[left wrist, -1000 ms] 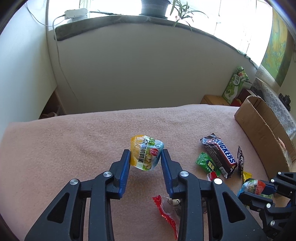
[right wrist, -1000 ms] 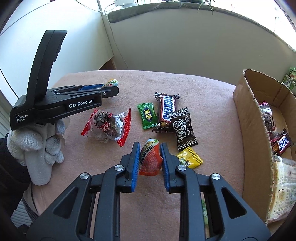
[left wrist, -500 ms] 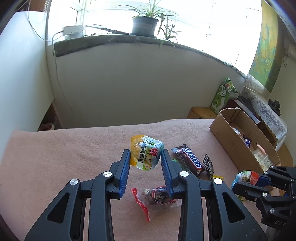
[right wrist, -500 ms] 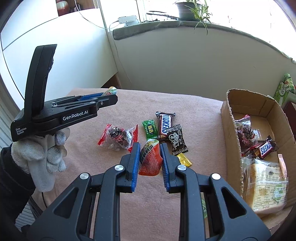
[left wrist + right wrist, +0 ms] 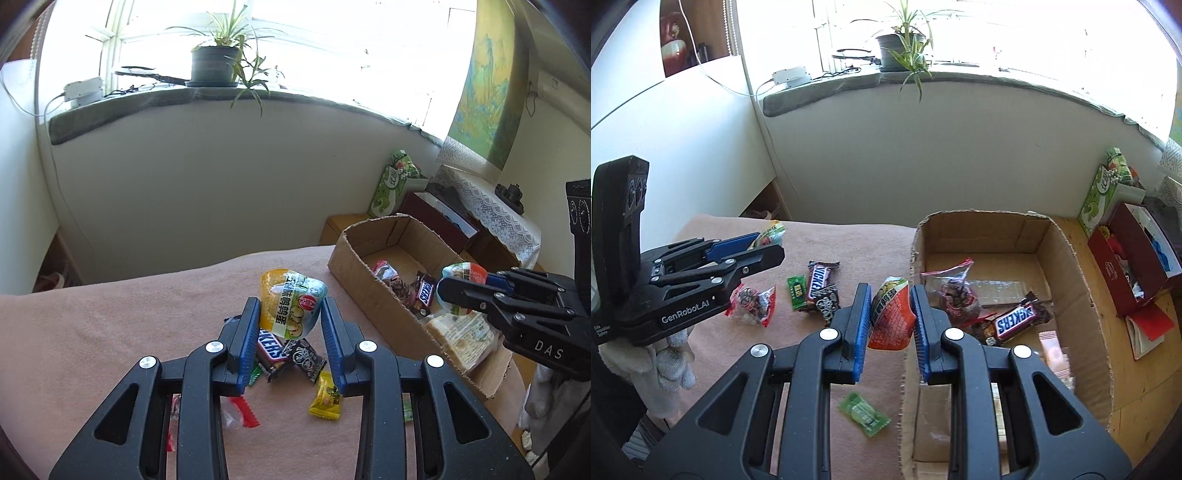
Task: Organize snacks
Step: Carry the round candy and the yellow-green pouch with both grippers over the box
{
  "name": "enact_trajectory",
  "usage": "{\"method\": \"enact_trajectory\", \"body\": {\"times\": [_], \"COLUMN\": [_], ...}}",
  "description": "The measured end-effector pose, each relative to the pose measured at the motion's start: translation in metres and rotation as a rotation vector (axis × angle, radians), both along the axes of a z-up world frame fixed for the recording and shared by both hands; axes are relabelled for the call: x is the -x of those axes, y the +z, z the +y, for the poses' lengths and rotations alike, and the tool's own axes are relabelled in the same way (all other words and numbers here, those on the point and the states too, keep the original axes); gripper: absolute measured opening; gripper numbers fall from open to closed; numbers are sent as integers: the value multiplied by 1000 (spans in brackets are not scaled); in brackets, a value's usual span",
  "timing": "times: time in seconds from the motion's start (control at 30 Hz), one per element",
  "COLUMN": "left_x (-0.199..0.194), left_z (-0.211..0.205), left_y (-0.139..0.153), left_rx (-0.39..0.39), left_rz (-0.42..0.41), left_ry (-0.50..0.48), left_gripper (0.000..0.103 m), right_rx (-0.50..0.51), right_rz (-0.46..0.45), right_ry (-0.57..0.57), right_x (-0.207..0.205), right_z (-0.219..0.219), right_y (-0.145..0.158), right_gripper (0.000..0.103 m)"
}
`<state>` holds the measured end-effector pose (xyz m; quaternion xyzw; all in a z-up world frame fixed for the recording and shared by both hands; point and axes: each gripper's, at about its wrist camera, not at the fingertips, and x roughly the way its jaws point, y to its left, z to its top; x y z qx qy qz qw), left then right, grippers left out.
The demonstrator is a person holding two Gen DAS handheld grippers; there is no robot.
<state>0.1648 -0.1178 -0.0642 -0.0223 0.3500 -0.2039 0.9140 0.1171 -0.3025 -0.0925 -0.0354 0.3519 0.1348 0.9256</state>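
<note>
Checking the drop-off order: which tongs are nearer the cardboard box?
Right. The right tongs hold an orange packet at the cardboard box's near wall, about over it. The left tongs, gripping a yellow-green packet, hang above the loose snacks beside it.

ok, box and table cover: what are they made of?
Box: looks like plain brown corrugated cardboard, matte, with rough torn top edges. Table cover: seems a pinkish-beige napped fabric, fleece or felt-like, with a fuzzy, non-reflective surface; the exact fibre can't be told.

left tongs point(image 5: 290, 319), right tongs point(image 5: 888, 314): black frames, blue ribbed pads, silver screws; white "genrobot.ai", "das" lettering; white knit glove point(image 5: 670, 363).
</note>
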Motion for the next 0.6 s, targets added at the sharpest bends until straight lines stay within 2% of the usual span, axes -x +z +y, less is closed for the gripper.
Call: {"method": "enact_trajectory", "body": {"times": [0.37, 0.6], "left_x": [-1, 1], "left_z": [-61, -91], "left_y": [1, 1], "left_rx": [-11, -17], "left_rz": [10, 19], "left_ry": [-105, -160], "left_gripper": [32, 32], "right_rx": [38, 55], "right_rz": [12, 47], "right_ry": [-124, -157], "right_x": [-44, -76], "right_z": [-68, -89], "right_y": [5, -1], "right_gripper": [23, 23]}}
